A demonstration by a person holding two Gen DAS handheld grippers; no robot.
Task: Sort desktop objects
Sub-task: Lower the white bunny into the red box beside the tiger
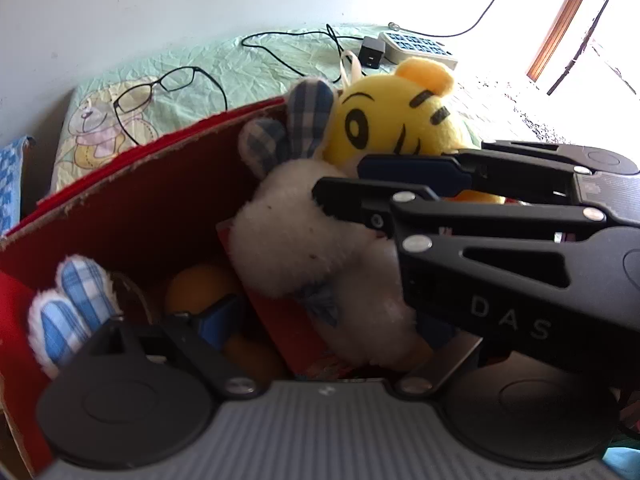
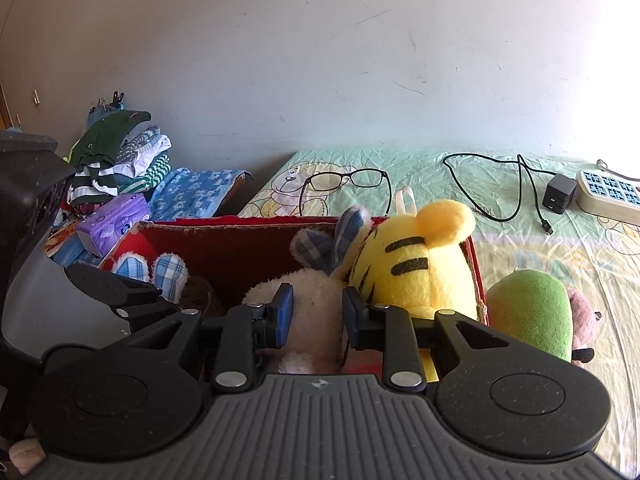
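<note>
Scuffed pale wall [image 2: 320, 60], glaring window [image 1: 520, 8]

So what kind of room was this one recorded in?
Most likely a bedroom at home: the red box of soft toys sits on a cartoon-print sheet, with folded clothes stacked by the wall and glasses and a power strip lying on the sheet.

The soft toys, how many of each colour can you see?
White bunny with checked ears: 1
Yellow tiger: 1
Green toy outside the red box: 1
Another pair of blue checked ears, body hidden: 1
Total: 4
</note>
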